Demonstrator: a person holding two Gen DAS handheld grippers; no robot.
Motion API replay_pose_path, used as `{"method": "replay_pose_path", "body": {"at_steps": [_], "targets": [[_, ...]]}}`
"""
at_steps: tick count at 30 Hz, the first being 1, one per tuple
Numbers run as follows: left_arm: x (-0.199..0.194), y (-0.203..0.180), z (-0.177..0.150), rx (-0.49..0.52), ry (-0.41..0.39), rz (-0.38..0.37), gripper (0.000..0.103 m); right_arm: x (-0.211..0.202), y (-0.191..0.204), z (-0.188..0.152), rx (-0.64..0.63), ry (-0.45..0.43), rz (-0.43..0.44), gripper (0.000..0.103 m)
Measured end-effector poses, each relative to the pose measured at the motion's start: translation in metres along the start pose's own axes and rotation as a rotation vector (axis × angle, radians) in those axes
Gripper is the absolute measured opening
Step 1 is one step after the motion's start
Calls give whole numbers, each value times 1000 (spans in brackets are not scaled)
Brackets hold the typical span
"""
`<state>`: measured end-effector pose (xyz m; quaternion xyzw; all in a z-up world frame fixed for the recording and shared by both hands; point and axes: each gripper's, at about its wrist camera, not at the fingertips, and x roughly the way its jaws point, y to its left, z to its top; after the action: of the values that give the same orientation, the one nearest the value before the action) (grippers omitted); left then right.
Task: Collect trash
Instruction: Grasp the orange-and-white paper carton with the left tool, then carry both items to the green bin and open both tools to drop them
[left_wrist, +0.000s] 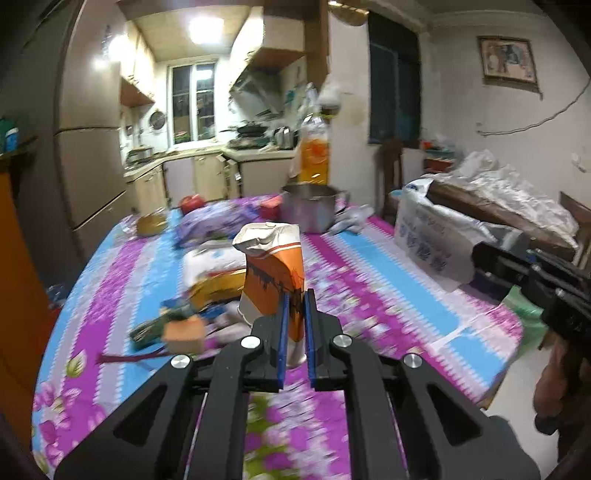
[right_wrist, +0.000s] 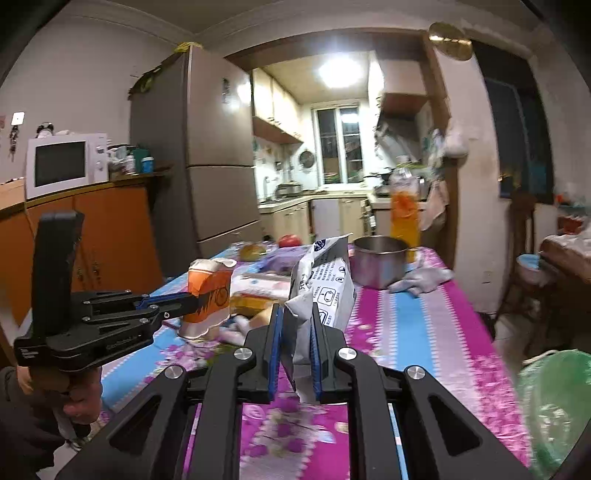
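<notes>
My left gripper (left_wrist: 295, 325) is shut on a crushed orange and white paper cup (left_wrist: 271, 273) and holds it above the table. The same cup (right_wrist: 208, 295) and left gripper (right_wrist: 184, 301) show at the left of the right wrist view. My right gripper (right_wrist: 296, 343) is shut on a crumpled silver-white printed wrapper bag (right_wrist: 321, 284), held upright above the table. A green-lined trash bin (right_wrist: 557, 406) sits low at the right, beside the table. More wrappers and scraps (left_wrist: 184, 325) lie on the flowered tablecloth (left_wrist: 388, 291).
A steel pot (left_wrist: 310, 206), an orange drink bottle (left_wrist: 314, 155), a purple bag (left_wrist: 218, 221) and a grey cloth (right_wrist: 421, 280) sit at the table's far end. A chair piled with bags (left_wrist: 480, 206) stands right. A cabinet with microwave (right_wrist: 66, 162) stands left.
</notes>
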<state>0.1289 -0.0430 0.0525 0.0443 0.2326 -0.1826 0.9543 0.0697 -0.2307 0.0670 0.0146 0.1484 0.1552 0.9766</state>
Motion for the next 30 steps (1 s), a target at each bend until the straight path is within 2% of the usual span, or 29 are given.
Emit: {"method": "replay_pose_path", "body": {"at_steps": [7, 16, 25, 30], "targets": [[5, -60, 32, 28, -51, -139, 7, -43, -32, 10, -3, -24, -138, 14], [31, -135, 60, 48, -52, -312, 7, -106, -105, 19, 21, -31, -347, 14], [59, -215, 76, 80, -12, -472, 7, -160, -199, 15, 89, 28, -528, 14], [75, -257, 80, 103, 23, -534, 7, -177, -245, 7, 124, 98, -576, 14]]}}
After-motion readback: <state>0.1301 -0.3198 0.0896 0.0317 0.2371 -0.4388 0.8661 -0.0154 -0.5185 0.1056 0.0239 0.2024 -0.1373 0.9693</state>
